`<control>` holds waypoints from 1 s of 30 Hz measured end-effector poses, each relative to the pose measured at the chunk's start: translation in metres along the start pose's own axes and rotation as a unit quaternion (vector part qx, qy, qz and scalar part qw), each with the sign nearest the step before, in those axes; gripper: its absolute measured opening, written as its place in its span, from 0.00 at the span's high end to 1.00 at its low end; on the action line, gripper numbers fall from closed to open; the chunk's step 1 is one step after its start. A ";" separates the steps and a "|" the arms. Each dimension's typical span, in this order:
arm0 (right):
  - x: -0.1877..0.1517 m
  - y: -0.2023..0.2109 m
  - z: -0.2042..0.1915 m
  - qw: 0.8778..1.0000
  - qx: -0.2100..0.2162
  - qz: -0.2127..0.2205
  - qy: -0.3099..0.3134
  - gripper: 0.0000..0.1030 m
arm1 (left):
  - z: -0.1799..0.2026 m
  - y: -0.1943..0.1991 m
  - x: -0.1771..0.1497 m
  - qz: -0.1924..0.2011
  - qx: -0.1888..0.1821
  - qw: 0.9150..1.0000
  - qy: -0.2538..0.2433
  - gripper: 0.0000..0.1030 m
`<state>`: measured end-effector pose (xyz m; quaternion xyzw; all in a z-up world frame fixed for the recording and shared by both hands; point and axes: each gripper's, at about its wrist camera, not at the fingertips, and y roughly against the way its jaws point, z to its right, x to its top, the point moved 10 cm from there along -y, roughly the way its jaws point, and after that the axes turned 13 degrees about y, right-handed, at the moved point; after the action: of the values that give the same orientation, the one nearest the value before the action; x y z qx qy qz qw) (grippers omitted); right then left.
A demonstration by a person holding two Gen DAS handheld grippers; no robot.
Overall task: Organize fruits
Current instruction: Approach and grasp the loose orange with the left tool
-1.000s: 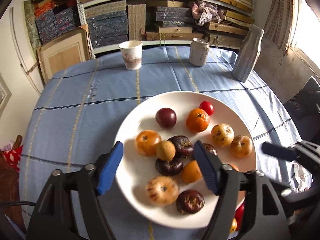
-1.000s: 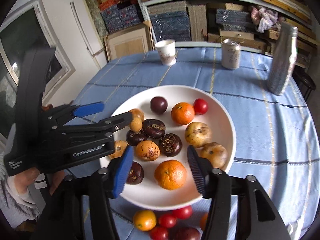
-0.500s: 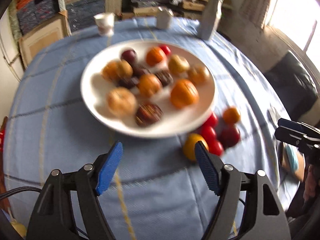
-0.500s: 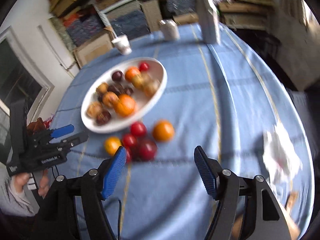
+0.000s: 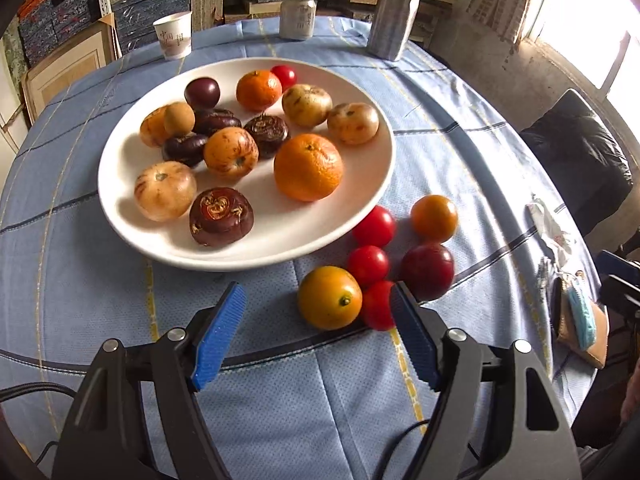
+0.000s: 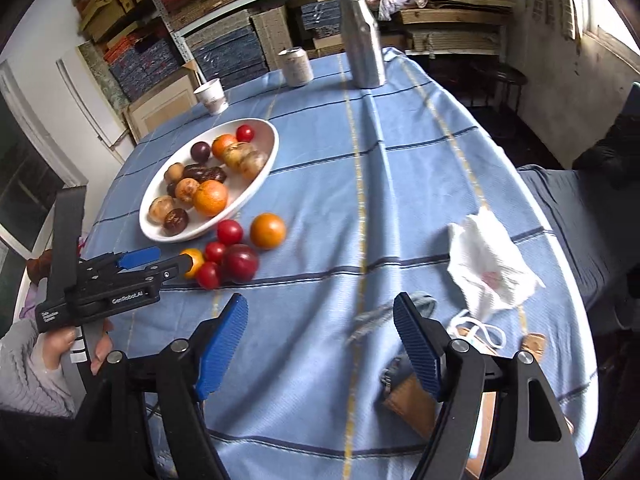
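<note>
Nearest the lens in the left wrist view, the left gripper (image 5: pixel 316 336) hangs over the blue-clothed table (image 5: pixel 80 300) with its jaws well apart and empty, the yellow-orange fruit (image 5: pixel 329 297) lying just ahead between the blue pads (image 5: pixel 219 334) and touching neither. At about 1 o'clock from it a cluster of loose fruit crowds together: three red tomatoes (image 5: pixel 368 265), a dark red plum (image 5: pixel 427 270) and a small orange fruit (image 5: pixel 434 218), several of them touching. A closing jaw could likely clip the tomato pressed against the right pad's side and send round fruit rolling toward the table edge, or pinch two pieces at once. Beyond, at 11 o'clock, the white plate (image 5: pixel 120 208) already carries a dozen or so pieces, a large orange (image 5: pixel 308 167) among them; anything dropped from height there may bounce or knock a neighbour over the shallow rim. In the right wrist view, the right gripper (image 6: pixel 320 338) points at bare cloth with its jaws opening and nothing between them, well away from the fruit, near a crumpled white bag (image 6: pixel 490 258) and small clutter at 3 o'clock that could snag a jaw. At the far side stand a paper cup (image 5: pixel 173 40), a can (image 5: pixel 298 17) and a metal bottle (image 5: pixel 394 12), clear of the work.
</note>
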<state>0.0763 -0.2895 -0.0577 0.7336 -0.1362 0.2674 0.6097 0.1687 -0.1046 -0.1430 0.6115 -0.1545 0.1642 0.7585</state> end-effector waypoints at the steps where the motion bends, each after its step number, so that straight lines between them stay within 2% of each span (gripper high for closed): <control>1: 0.000 0.001 0.001 1.000 -0.001 0.000 0.000 0.26 | -0.002 -0.002 0.000 -0.001 0.004 1.000 0.003 0.29; 4: -0.001 0.002 0.004 1.000 -0.003 0.000 -0.003 0.26 | -0.013 -0.008 -0.001 -0.001 0.025 1.000 0.010 0.27; 6: 0.001 0.001 0.002 1.000 0.000 0.002 -0.002 0.26 | -0.024 -0.004 -0.002 0.003 0.029 0.999 0.020 0.21; 11: 0.007 -0.003 -0.013 1.000 0.016 0.003 0.019 0.26 | -0.057 0.015 -0.014 0.011 0.053 0.998 0.036 0.22; 16: 0.010 -0.006 -0.023 0.999 0.025 0.001 0.035 0.26 | -0.074 0.029 -0.026 0.013 0.049 0.997 0.059 0.22; 20: 0.009 -0.005 -0.020 0.999 0.023 -0.001 0.036 0.26 | -0.062 0.029 -0.027 0.017 0.030 0.998 0.053 0.22; 24: 0.007 -0.002 -0.013 0.999 0.016 0.000 0.030 0.26 | -0.045 0.021 -0.027 0.010 0.018 0.999 0.034 0.32; 30: 0.002 0.001 -0.004 1.000 0.009 0.000 0.017 0.26 | -0.042 0.010 -0.027 -0.004 0.003 0.999 0.043 0.47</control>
<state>0.0764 -0.2858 -0.0556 0.7348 -0.1233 0.2806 0.6051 0.1411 -0.0632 -0.1542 0.6064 -0.1189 0.1881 0.7634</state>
